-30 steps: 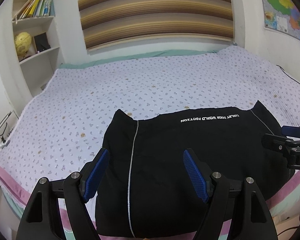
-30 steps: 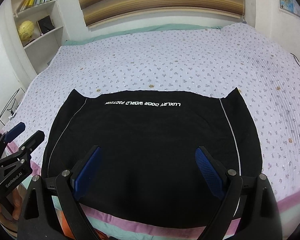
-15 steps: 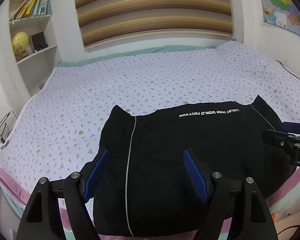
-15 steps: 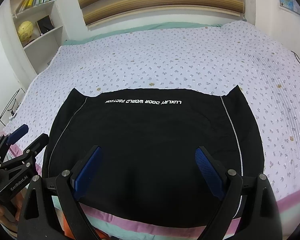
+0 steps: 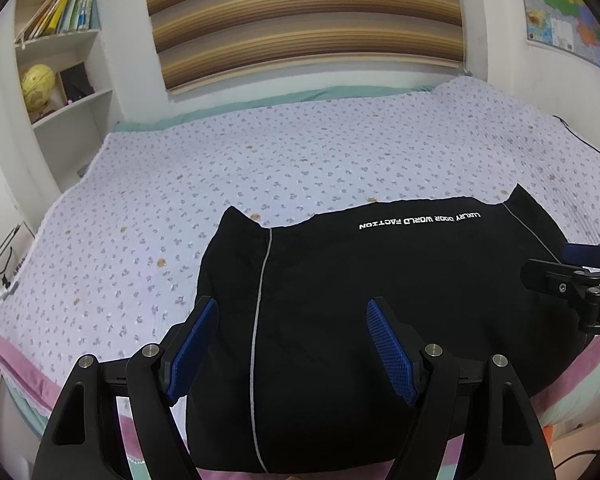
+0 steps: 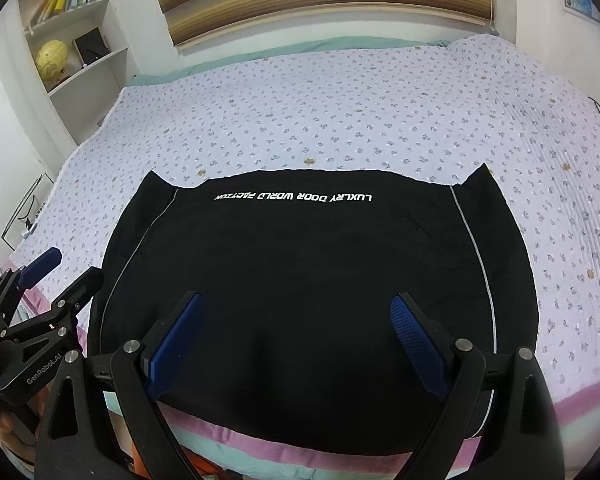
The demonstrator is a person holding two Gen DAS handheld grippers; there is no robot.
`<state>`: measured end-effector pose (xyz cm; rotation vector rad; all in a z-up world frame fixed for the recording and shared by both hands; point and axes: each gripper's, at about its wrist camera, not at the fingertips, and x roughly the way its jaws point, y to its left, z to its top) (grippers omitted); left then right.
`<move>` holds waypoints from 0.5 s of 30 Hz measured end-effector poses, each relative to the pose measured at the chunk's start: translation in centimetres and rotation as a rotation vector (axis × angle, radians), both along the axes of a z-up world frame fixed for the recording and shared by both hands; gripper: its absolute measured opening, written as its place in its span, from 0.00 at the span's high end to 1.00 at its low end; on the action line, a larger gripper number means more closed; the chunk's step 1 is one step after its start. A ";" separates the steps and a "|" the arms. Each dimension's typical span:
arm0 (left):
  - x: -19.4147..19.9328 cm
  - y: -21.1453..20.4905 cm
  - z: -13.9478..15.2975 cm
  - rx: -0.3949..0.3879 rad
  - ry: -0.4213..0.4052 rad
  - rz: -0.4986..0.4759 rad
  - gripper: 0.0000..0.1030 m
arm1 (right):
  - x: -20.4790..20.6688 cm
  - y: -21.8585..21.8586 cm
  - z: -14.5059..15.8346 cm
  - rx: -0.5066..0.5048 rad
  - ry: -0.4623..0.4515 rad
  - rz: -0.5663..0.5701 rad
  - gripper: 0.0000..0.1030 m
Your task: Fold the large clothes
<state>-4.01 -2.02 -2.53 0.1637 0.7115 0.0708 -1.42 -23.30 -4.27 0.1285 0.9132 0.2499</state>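
Note:
A black garment (image 5: 380, 300) with white lettering and thin grey side stripes lies folded flat near the front edge of the bed (image 5: 260, 168). It also shows in the right wrist view (image 6: 308, 280). My left gripper (image 5: 292, 344) is open and empty, hovering above the garment's left part. My right gripper (image 6: 300, 336) is open and empty above the garment's near middle. The right gripper also shows at the right edge of the left wrist view (image 5: 572, 276), and the left gripper at the left edge of the right wrist view (image 6: 40, 280).
The bed has a floral lilac cover (image 6: 340, 112) with a pink and green hem (image 6: 340, 456). A white bookshelf (image 5: 60, 60) with a yellow globe (image 5: 38, 84) stands at far left. A striped blind (image 5: 300, 12) and a wall map (image 5: 560, 12) are behind.
Both grippers have drawn back and up a little from the garment. The garment has not moved and both grippers stay open.

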 end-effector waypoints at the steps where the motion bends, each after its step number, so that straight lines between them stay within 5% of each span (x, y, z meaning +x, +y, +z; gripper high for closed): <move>1: 0.0 -0.1 0.0 0.000 -0.001 0.001 0.25 | 0.0 0.0 0.0 0.000 -0.001 0.002 0.08; 15: -0.1 -0.2 0.3 0.007 -0.003 0.003 0.25 | 0.3 0.6 0.1 0.024 0.015 0.026 0.08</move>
